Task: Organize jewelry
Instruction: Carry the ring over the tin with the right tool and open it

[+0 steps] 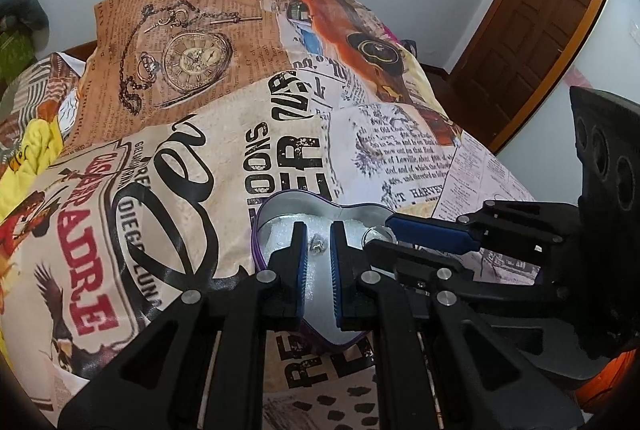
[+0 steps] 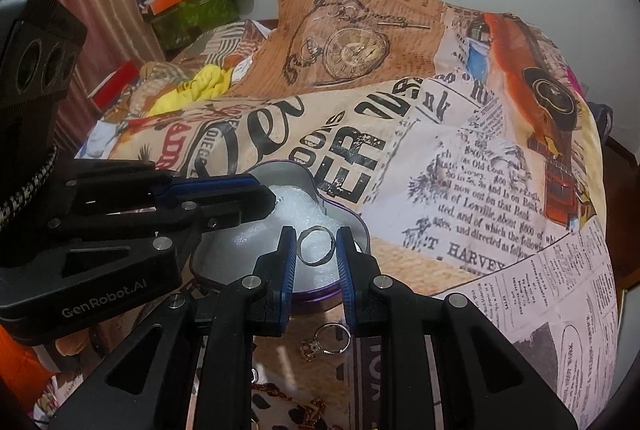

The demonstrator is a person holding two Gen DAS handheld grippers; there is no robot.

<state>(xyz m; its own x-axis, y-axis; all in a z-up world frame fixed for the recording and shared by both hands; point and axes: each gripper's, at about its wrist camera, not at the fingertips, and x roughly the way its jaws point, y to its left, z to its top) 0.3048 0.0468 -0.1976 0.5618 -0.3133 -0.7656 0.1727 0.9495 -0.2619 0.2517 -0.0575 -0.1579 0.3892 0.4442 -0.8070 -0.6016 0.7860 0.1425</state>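
A heart-shaped tin (image 1: 282,203) with a purple outside and white foam (image 2: 298,211) inside lies on a printed bedcover. My left gripper (image 1: 318,244) hangs over the foam, shut on a small silver jewel (image 1: 317,245). In the right wrist view the left gripper (image 2: 269,195) reaches in from the left over the tin (image 2: 280,169). My right gripper (image 2: 316,250) is shut on a plain silver ring (image 2: 316,246) above the tin's near lobe. The left wrist view shows the right gripper (image 1: 380,234) coming in from the right.
A ring with a stone (image 2: 326,340) and a gold chain (image 2: 280,390) lie on the cover just in front of the tin. The newspaper-print bedcover (image 1: 280,109) rises in a hump behind. A wooden door (image 1: 540,29) stands far right; boxes and clothes (image 2: 180,1) pile up far left.
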